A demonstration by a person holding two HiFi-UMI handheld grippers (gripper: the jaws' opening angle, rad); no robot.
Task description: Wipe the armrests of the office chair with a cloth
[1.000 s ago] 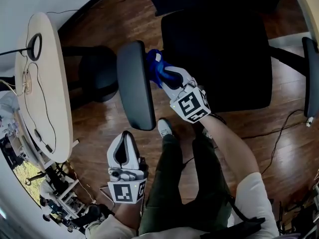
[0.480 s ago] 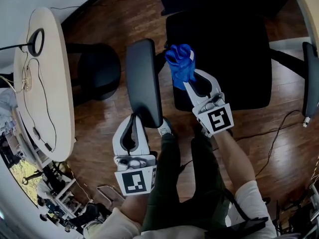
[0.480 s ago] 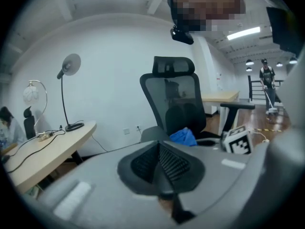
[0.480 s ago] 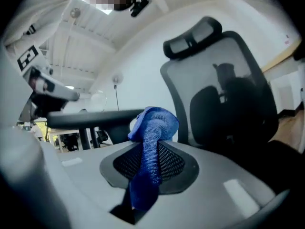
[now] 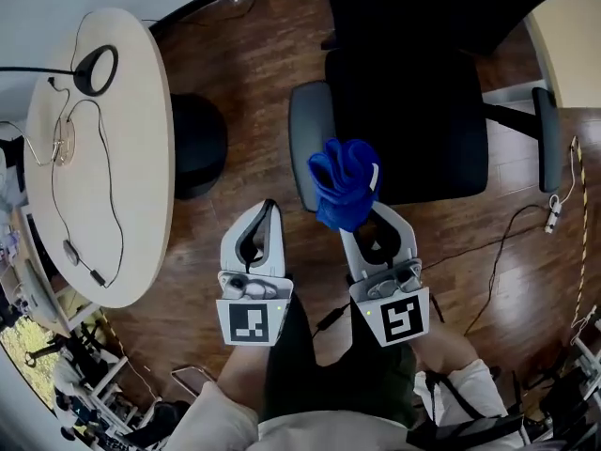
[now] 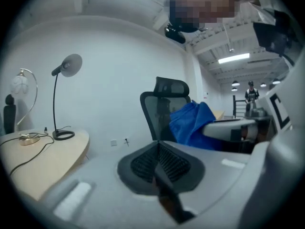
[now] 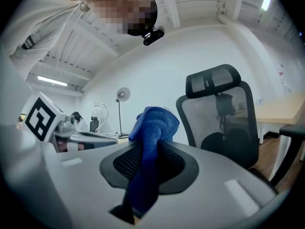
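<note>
Cloth (image 5: 346, 184) — blue, bunched, tight in right claw (image 5: 362, 216); left claw (image 5: 268, 210) closed, empty

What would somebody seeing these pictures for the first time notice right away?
The bright blue cloth stands out first, bunched in the shut right gripper in front of the black office chair, near its grey armrest. Beside it the left gripper is shut with nothing in it, and at the far left a pale rounded table carries a black lamp and cables.
</note>
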